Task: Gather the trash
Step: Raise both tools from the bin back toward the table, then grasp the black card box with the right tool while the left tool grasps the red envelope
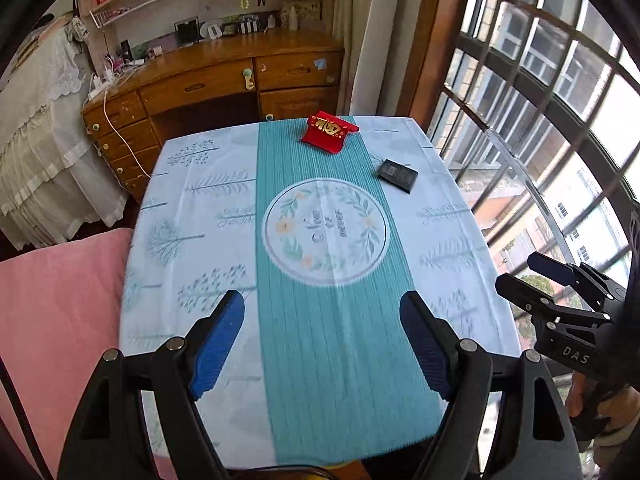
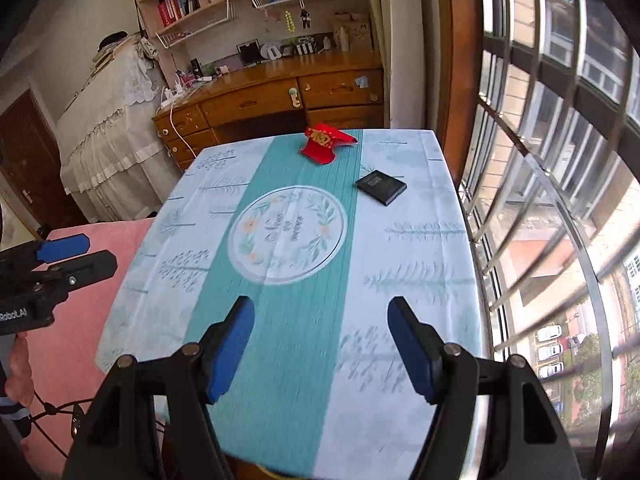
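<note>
A red packet with gold lettering [image 1: 329, 131] [image 2: 325, 143] lies at the far end of the table, on the teal stripe. A flat black box [image 1: 397, 175] [image 2: 381, 187] rests to its right on the white cloth. My left gripper [image 1: 322, 308] hangs open over the near end of the table [image 1: 192, 216], nothing between its blue pads. My right gripper [image 2: 322, 310] is open too, also above the near end of the table [image 2: 420, 248], and it shows at the right edge of the left wrist view [image 1: 520, 270]. Both are well short of the two objects.
A pink cushioned seat [image 1: 60, 300] [image 2: 80, 320] sits left of the table. A barred window [image 1: 560, 140] [image 2: 560, 160] runs along the right side. A wooden desk [image 1: 224, 80] [image 2: 280, 92] with shelves stands behind the table, and a lace-covered piece of furniture [image 1: 40, 140] stands at the left.
</note>
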{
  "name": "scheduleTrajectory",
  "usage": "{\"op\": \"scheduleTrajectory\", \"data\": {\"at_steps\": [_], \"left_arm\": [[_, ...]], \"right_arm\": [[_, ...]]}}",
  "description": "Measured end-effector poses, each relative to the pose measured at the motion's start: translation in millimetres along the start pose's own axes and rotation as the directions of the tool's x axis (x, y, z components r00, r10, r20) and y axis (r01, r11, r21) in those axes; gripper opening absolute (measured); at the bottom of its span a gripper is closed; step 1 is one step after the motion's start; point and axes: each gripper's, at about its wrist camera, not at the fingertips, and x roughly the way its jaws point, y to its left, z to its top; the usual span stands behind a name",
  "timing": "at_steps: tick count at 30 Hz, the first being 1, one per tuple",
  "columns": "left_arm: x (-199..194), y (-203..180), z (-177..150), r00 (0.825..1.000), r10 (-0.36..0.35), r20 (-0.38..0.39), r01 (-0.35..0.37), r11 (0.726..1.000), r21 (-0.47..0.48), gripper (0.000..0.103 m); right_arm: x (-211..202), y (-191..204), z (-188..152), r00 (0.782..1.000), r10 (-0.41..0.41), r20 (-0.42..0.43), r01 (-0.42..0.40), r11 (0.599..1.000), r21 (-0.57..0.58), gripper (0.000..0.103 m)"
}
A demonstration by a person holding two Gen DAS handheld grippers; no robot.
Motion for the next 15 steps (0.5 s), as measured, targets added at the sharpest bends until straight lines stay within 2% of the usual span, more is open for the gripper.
{"op": "scheduleTrajectory", "data": {"at_steps": [6,9,12,15], "left_arm": [[82,-25,76,0.998,-0.01,-0.061,0.007,0.998,-0.055,0.078],[120,-33,100,0.996,0.007,-0.087,-0.012,0.998,-0.065,0.079],[153,-35,116,0.992,0.027,-0.12,-0.037,0.996,-0.081,0.078],[177,-31,125,0.988,0.025,-0.152,-0.042,0.993,-0.108,0.078]], "right_arm": [[85,-65,83,0.995,0.039,-0.087,-0.044,0.997,-0.059,0.069],[141,-88,117,0.988,0.052,-0.148,-0.066,0.993,-0.098,0.069],[187,-98,135,0.976,0.071,-0.205,-0.095,0.989,-0.112,0.07],[227,-100,148,0.973,0.038,-0.229,-0.079,0.982,-0.17,0.07]]}}
